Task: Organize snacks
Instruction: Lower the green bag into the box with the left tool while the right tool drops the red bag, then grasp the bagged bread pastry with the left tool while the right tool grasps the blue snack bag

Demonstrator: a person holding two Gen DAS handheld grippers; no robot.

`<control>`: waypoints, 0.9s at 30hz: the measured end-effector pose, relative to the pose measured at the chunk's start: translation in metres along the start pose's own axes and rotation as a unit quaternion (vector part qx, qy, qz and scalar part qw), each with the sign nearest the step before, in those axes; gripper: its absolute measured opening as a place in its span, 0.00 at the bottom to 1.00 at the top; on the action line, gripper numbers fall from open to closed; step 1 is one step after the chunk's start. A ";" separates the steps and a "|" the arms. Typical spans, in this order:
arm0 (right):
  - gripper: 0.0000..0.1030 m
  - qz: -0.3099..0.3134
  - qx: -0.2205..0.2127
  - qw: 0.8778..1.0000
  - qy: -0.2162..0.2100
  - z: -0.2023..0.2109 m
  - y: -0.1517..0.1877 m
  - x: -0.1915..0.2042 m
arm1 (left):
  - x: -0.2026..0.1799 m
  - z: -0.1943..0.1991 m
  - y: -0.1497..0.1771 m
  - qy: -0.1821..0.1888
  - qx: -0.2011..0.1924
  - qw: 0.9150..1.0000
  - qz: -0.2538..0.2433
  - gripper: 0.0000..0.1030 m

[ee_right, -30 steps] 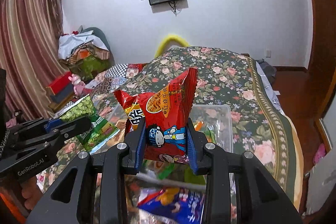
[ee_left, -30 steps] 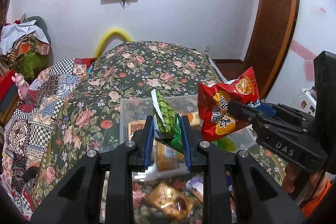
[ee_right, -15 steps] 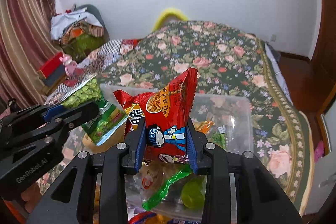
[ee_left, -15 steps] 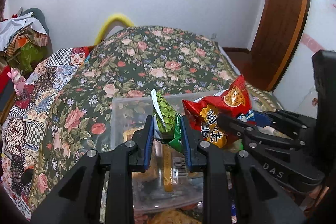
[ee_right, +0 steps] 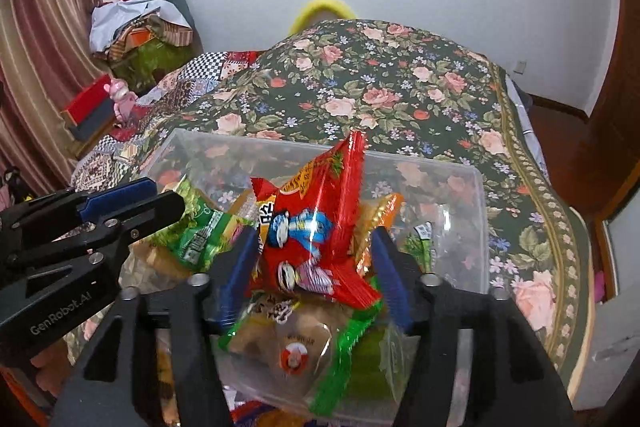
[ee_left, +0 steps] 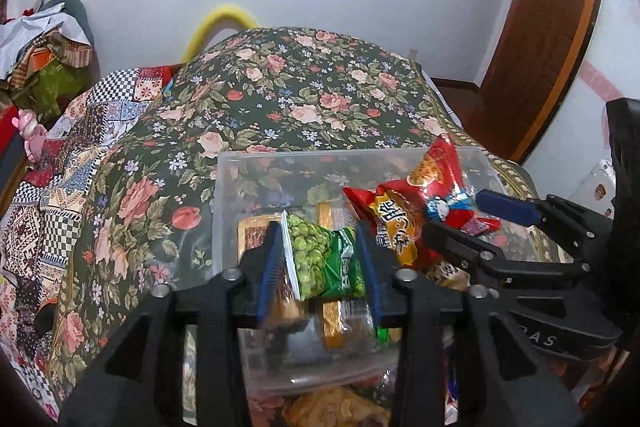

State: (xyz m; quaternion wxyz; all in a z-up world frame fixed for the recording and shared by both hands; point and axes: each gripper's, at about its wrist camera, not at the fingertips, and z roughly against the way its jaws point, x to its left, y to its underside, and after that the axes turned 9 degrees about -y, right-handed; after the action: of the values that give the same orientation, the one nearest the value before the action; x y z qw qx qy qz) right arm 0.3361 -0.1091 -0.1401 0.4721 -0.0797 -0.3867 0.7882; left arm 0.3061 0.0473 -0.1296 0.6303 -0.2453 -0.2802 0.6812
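Jaws on the left gripper (ee_left: 320, 259) have just been opening, and in the left wrist view they stand partly apart over the clear plastic bin (ee_left: 280, 163). The green pea packet (ee_left: 320, 259) sits between the blue pads; a gap shows on the left side, and on the right I cannot tell whether the pad touches the packet. The packet hangs over the bin's inside, above flat wrapped snacks lying on its floor. To the right, the right gripper (ee_left: 472, 223) reaches in over the same bin with the red chip bag (ee_left: 412, 211) between its fingers. The bin rests on a floral bedspread (ee_left: 304, 99).

From the right wrist view, the right gripper (ee_right: 316, 259) has also just been opening; its pads stand clear of the red chip bag (ee_right: 316, 227) on both sides, so the bag is loose. The bag tilts, its lower edge resting on a clear packet with green edges (ee_right: 292, 339) inside the clear plastic bin (ee_right: 476, 227). At the left, the left gripper (ee_right: 160, 199) points into the bin, with the green pea packet (ee_right: 200, 231) at its tips, low among the other snacks.
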 end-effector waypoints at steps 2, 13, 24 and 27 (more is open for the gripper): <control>0.67 0.002 -0.005 1.000 0.004 0.006 0.001 0.000 | 0.000 0.011 0.003 -0.002 -0.012 1.000 -0.001 0.51; 0.73 0.005 -0.039 0.999 0.001 0.060 0.021 0.001 | 0.002 0.069 0.028 -0.017 -0.050 0.999 -0.016 0.85; 0.78 0.002 -0.045 0.999 0.016 0.093 0.071 0.000 | 0.006 0.081 0.074 -0.003 -0.009 1.000 -0.018 0.86; 0.78 -0.001 -0.032 0.999 0.014 0.090 0.085 -0.002 | 0.006 0.073 0.088 -0.003 0.010 1.000 -0.020 0.86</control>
State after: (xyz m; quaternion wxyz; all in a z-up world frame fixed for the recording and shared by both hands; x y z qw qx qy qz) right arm 0.2353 -0.1804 -0.1371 0.4751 -0.1054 -0.4048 0.7742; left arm 0.1917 0.0435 -0.1379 0.6452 -0.2314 -0.2804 0.6719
